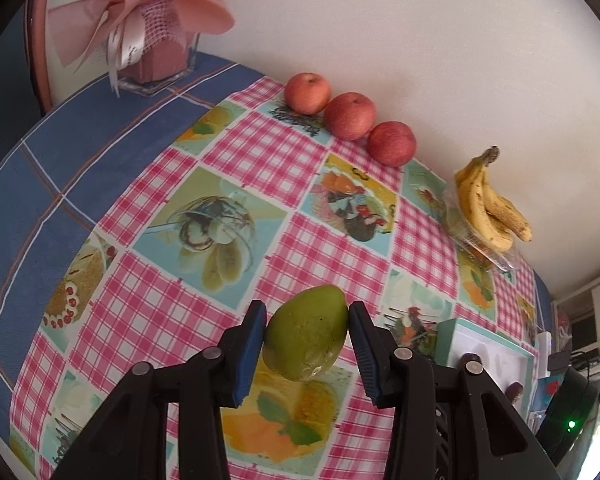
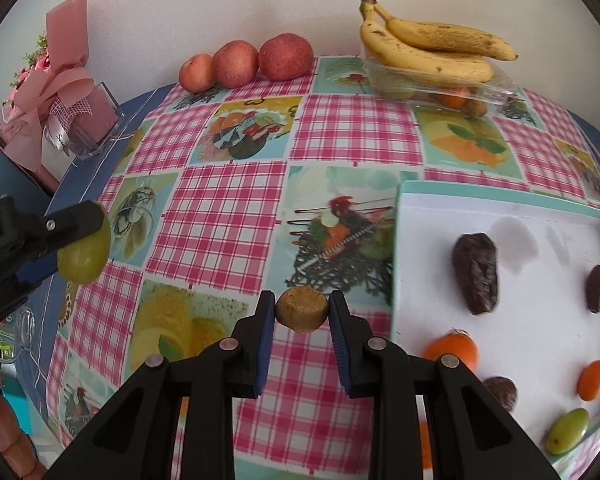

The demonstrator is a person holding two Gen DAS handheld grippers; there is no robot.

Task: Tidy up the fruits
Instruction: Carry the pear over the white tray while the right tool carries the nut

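Observation:
My left gripper (image 1: 307, 330) is shut on a green mango (image 1: 306, 332), held above the checked tablecloth; the same mango (image 2: 85, 254) and gripper show at the left edge of the right wrist view. My right gripper (image 2: 302, 312) is shut on a small brown round fruit (image 2: 302, 309), just left of the white tray (image 2: 500, 208). The tray holds dark brown fruits (image 2: 476, 278), oranges (image 2: 454, 350) and a small green fruit (image 2: 568, 430). Three red apples (image 1: 350, 116) line the wall. Bananas (image 1: 488, 204) lie on a clear plastic box.
A pink wrapped bouquet in a glass vase (image 1: 152, 52) stands at the table's far left corner. The clear box (image 2: 432, 88) under the bananas holds more fruit. A white wall runs behind the table. A person's fingers (image 2: 0, 420) show at the lower left.

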